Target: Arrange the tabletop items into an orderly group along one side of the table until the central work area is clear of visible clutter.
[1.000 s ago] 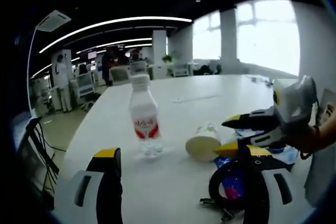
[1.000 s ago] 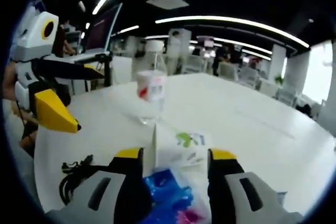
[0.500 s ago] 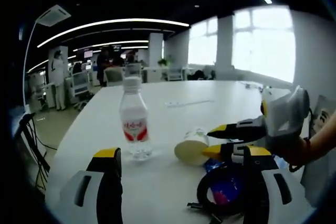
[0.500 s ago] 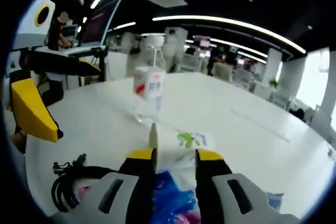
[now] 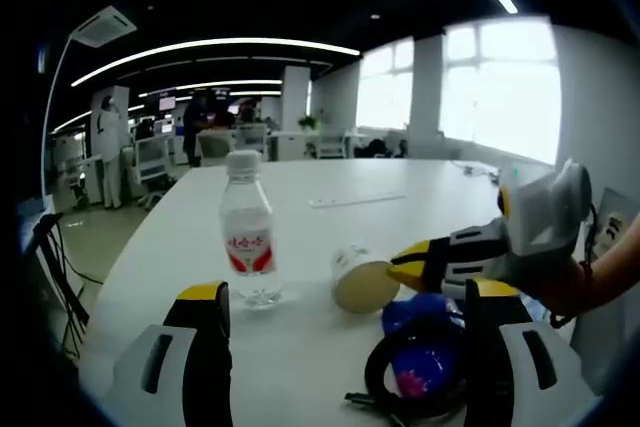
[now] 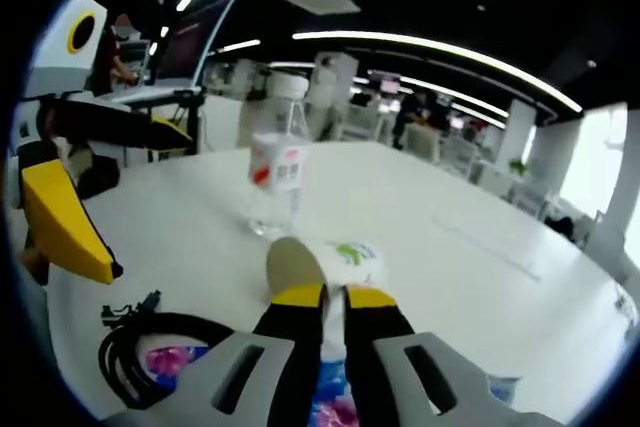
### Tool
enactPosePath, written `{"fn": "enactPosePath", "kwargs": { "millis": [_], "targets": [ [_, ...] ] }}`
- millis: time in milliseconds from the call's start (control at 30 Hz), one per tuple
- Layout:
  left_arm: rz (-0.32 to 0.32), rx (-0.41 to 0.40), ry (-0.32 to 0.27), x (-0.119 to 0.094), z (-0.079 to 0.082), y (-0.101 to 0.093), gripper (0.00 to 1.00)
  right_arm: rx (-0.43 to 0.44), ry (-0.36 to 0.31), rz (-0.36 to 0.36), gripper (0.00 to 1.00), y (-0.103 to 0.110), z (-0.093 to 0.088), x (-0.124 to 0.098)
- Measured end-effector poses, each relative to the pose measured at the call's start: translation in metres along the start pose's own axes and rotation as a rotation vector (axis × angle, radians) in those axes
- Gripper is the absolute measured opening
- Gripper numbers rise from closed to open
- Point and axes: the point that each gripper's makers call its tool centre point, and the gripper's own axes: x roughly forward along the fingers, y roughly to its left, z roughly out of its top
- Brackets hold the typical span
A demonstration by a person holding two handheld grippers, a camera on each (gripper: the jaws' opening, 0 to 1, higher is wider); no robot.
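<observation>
The white table [image 5: 420, 187] stretches ahead of both tools. The left gripper [image 5: 345, 312] is spread wide, with the water bottle [image 5: 248, 242] upright just beyond its left jaw. The right gripper [image 6: 333, 296] is nearly pressed together behind the tipped paper cup [image 6: 330, 261]; whether it pinches the rim, I cannot tell, while the coiled black cable [image 6: 135, 345] and blue wrapper [image 5: 425, 352] lie beside its jaws.

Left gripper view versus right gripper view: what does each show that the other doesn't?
Left gripper view alone: bright windows and the right gripper from the side, shut beside the cup. Right gripper view alone: a laptop on a stand and the left gripper open. Both share the upright water bottle, tipped cup, coiled black cable and blue packet.
</observation>
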Motion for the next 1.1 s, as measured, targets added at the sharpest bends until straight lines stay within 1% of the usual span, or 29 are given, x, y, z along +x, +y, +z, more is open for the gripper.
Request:
{"fn": "enactPosePath", "kwargs": {
  "millis": [200,267,333,533,600,667,733,833,900,967,1033,1100],
  "targets": [
    [0.001,0.003,0.001,-0.001,0.000,-0.001,0.97,-0.011,0.000,-0.007,0.00,-0.006,0.002,-0.003],
    [0.000,-0.002,-0.002,-0.001,0.001,-0.001,0.97,0.002,-0.002,0.005,0.00,-0.006,0.004,-0.005],
    [-0.001,-0.004,-0.006,-0.001,0.002,-0.002,0.97,-0.016,-0.004,0.003,0.00,-0.008,0.005,-0.007],
    [-0.008,0.003,-0.020,0.000,0.009,-0.004,0.96,-0.015,-0.013,0.014,0.00,-0.014,0.012,-0.014],
    [-0.010,0.009,-0.021,0.000,0.011,-0.004,0.96,0.007,-0.007,0.040,0.00,-0.013,0.013,-0.016],
    [-0.010,0.017,-0.021,0.000,0.012,-0.004,0.96,0.012,-0.006,0.046,0.00,-0.016,0.015,-0.019],
    [-0.011,0.019,-0.022,0.000,0.012,-0.004,0.96,0.045,-0.008,0.062,0.00,-0.017,0.019,-0.023],
    [-0.016,0.027,-0.023,0.000,0.013,-0.005,0.96,0.051,-0.007,0.072,0.00,-0.020,0.024,-0.029],
    [-0.022,0.035,-0.021,-0.001,0.013,-0.006,0.96,0.072,-0.011,0.082,0.00,-0.021,0.028,-0.034],
    [-0.026,0.044,-0.021,-0.002,0.013,-0.007,0.95,0.082,-0.010,0.079,0.00,-0.024,0.031,-0.039],
    [-0.036,0.056,-0.016,-0.003,0.012,-0.009,0.94,0.109,-0.007,0.069,0.00,-0.028,0.034,-0.043],
    [-0.050,0.061,-0.015,-0.004,0.012,-0.012,0.92,0.131,-0.009,0.078,0.00,-0.028,0.038,-0.046]
  ]
}}
